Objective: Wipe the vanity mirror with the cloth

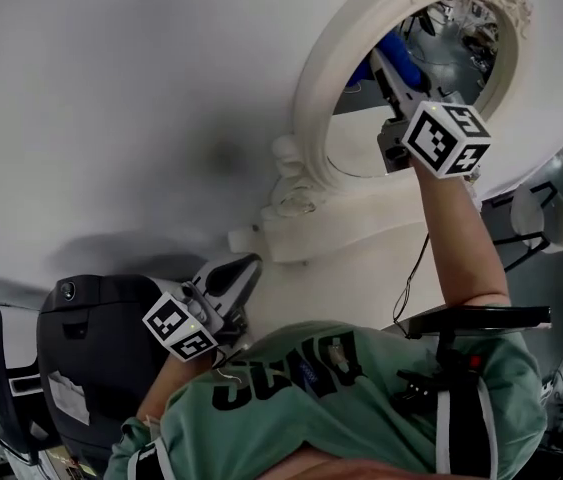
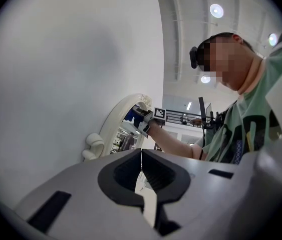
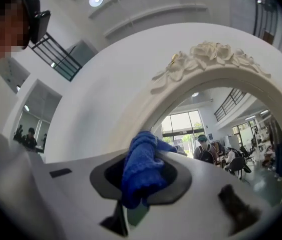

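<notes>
An oval vanity mirror (image 1: 361, 138) in a white ornate frame (image 1: 313, 73) stands on a white base (image 1: 341, 218) against a white surface. My right gripper (image 1: 389, 66) is up at the glass, shut on a blue cloth (image 1: 397, 50) that touches the mirror's upper part. In the right gripper view the cloth (image 3: 141, 168) bunches between the jaws of the right gripper (image 3: 142, 178), with the carved frame (image 3: 206, 59) arching above the glass (image 3: 221, 129). My left gripper (image 1: 233, 276) hangs low beside the base, shut and empty. The left gripper view shows the left gripper (image 2: 141, 156) and the frame (image 2: 111, 121) beyond it.
A black rounded case or seat (image 1: 91, 358) sits at the lower left, close to my left gripper. A person's green shirt (image 1: 341, 408) fills the bottom, with a black bracket (image 1: 471, 318) over it. Cluttered equipment (image 1: 561, 208) lies at the right edge.
</notes>
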`<state>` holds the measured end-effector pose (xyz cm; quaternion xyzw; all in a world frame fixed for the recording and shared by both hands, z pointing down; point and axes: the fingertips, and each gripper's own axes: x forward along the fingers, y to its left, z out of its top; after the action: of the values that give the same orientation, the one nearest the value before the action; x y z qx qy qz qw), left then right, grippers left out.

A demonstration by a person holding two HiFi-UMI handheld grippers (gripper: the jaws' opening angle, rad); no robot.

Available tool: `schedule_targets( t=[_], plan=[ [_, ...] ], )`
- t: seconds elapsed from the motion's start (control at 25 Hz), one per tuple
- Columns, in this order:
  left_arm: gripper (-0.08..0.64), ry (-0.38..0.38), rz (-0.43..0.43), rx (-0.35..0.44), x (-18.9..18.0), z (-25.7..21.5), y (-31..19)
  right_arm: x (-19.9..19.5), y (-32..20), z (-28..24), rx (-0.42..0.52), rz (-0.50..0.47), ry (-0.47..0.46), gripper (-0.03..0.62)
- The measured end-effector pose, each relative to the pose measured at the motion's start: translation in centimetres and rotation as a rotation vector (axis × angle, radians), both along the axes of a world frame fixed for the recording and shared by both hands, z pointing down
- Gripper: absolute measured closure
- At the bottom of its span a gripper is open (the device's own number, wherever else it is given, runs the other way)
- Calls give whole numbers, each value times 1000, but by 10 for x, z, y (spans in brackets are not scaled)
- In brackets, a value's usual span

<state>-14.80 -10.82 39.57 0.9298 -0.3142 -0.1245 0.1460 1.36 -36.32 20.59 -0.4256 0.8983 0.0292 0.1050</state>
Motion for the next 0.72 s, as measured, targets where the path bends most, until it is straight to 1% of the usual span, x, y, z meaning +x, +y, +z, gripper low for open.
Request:
schedule_targets(
  t=[0.16, 0.28, 0.36, 0.44, 0.52, 0.56, 0.6, 0.64, 0.72],
  plan=[
    [548, 0, 21, -7, 2, 2, -2, -36, 12, 85, -37, -36, 274, 514],
    [548, 0, 26, -18, 2, 6, -5, -50, 18, 161, -44, -43, 528, 515],
    [548, 3, 29, -31, 3, 10, -7, -50, 17, 219, -64, -51, 707, 515],
    [548, 6, 32, -47, 4, 15, -8, -35, 13, 286, -133, -58, 900, 515],
    [548, 8, 35, -61, 6, 18, -7, 0, 4, 359, -252, -45, 1110, 515],
    [548, 9, 36, -66, 6, 20, -6, 23, -2, 392, -313, -28, 1197, 515],
    [548, 8, 36, -70, 6, 21, -6, 45, -7, 416, -364, -8, 1257, 515],
    [548, 8, 34, -74, 6, 21, -5, 63, -12, 432, -401, 6, 1284, 515],
    [548, 8, 26, -79, 3, 22, -4, 78, -17, 441, -437, 10, 1302, 515]
  ],
)
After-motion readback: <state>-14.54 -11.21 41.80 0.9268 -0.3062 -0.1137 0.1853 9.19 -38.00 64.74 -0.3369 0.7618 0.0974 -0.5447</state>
